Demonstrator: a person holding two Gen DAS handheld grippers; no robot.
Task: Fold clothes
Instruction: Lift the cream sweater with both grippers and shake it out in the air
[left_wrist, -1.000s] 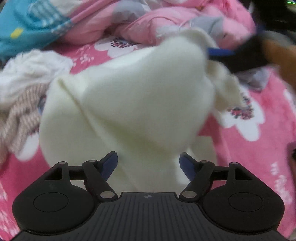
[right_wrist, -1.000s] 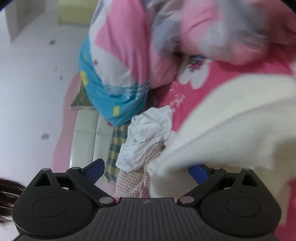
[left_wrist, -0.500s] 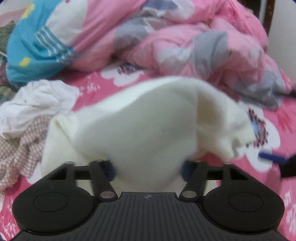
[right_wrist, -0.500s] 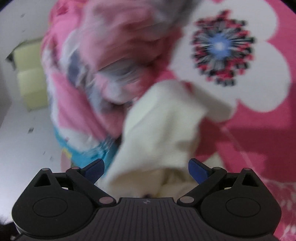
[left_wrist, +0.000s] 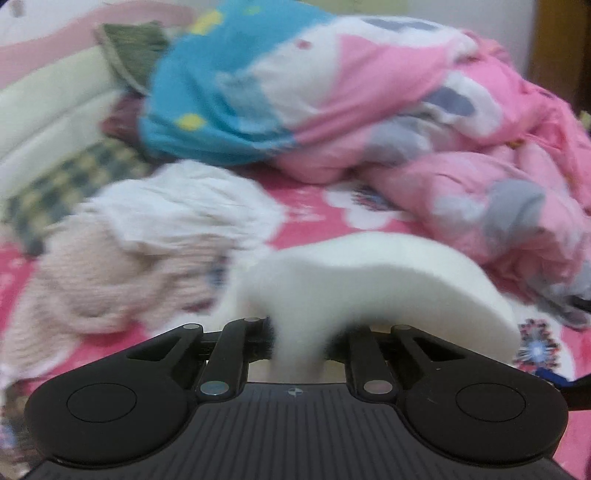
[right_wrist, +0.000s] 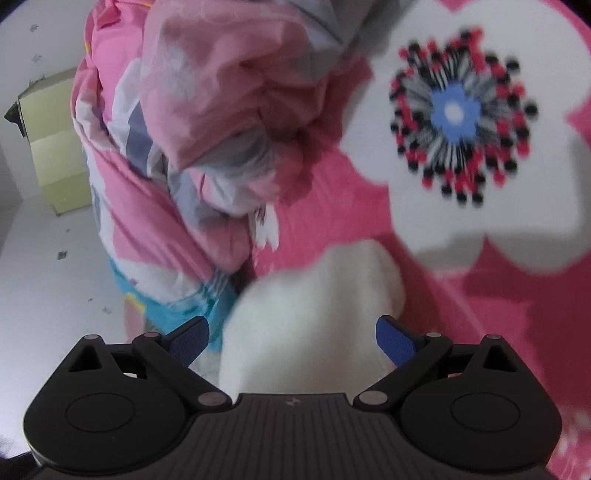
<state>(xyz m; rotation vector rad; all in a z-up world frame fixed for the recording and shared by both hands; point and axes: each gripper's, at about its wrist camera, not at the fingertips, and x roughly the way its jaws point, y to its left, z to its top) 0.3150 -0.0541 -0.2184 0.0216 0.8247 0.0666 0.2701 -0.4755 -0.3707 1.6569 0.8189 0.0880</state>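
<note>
A cream fleece garment (left_wrist: 369, 280) arches up from the pink bed in the left wrist view. My left gripper (left_wrist: 301, 339) has its jaws closing, and a fold of that cream cloth is pinched tight between them. In the right wrist view the same cream garment (right_wrist: 314, 295) lies bunched low in the frame. My right gripper (right_wrist: 291, 332) stands open around it, and its blue pads (right_wrist: 397, 338) sit wide apart without pressing the cloth.
A crumpled white garment (left_wrist: 177, 206) and a pinkish knit (left_wrist: 103, 273) lie at the left. A bulky pink, grey and blue quilt (left_wrist: 461, 166) fills the back. The flowered pink sheet (right_wrist: 461, 110) is under everything. A checked pillow (left_wrist: 66, 177) and a pale box (right_wrist: 48, 136) are further off.
My left jaws have come together on the cream garment, and the view has lifted towards the quilt. My right gripper has swung down over the flowered sheet and stayed open.
</note>
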